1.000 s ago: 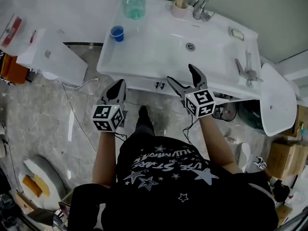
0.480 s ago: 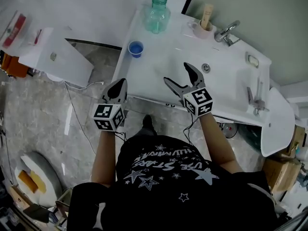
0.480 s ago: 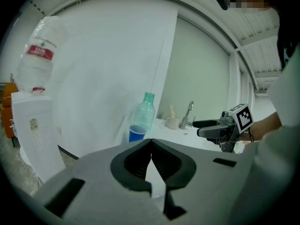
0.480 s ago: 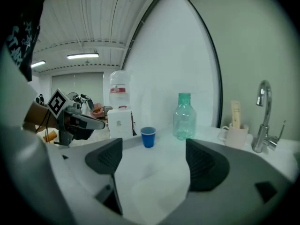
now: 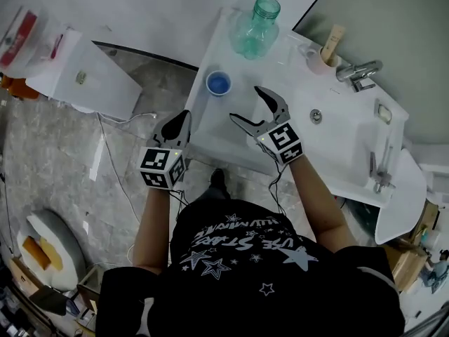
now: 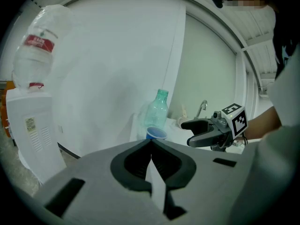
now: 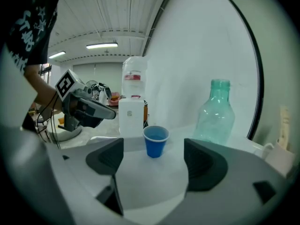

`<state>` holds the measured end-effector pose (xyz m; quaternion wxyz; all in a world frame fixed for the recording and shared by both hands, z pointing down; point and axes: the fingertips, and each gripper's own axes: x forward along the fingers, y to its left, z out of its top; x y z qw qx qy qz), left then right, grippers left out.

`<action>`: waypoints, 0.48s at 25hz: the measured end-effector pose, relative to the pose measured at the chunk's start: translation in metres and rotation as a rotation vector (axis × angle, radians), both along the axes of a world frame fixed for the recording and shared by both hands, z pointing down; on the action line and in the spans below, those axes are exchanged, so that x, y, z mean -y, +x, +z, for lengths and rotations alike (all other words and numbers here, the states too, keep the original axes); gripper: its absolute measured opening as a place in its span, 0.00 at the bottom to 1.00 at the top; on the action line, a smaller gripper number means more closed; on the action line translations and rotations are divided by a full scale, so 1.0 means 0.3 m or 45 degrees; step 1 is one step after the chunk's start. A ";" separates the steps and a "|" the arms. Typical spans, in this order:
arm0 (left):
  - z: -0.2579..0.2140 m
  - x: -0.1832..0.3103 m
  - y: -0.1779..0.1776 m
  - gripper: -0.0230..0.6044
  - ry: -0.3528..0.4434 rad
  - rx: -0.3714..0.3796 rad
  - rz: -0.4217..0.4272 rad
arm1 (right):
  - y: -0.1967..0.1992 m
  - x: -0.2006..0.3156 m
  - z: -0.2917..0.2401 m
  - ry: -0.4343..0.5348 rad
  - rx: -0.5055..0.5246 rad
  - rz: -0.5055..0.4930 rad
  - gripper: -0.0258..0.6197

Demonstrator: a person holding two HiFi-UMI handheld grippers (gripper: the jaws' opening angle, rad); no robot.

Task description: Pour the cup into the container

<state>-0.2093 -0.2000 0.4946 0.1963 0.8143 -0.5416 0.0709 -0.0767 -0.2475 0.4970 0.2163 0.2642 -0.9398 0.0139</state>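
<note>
While left tool [image 5: 182, 116] pressed together, right tool [image 5: 247, 104] spread, blue cup [image 5: 218, 83] near ahead, untouched

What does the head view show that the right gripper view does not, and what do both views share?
Only the head view shows the faucet, the basin drain and the person's black shirt. Only the right gripper view shows the ceiling lights and how the right gripper frames the cup between its open jaws without touching it. Both show the blue cup, the green bottle, the white counter and the left gripper, whose jaws are together.
</note>
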 end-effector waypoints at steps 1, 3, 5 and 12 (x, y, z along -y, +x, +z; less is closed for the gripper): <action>0.009 0.010 -0.008 0.06 -0.007 -0.002 -0.003 | -0.018 0.012 0.017 -0.008 -0.010 -0.017 0.66; 0.028 0.025 -0.021 0.06 -0.022 -0.005 -0.009 | -0.048 0.035 0.046 -0.033 -0.018 -0.039 0.66; 0.045 0.037 -0.033 0.06 -0.036 -0.007 -0.015 | -0.074 0.055 0.077 -0.060 -0.030 -0.061 0.66; 0.079 0.059 -0.067 0.06 -0.069 -0.005 -0.036 | -0.150 0.098 0.177 -0.139 -0.080 -0.143 0.65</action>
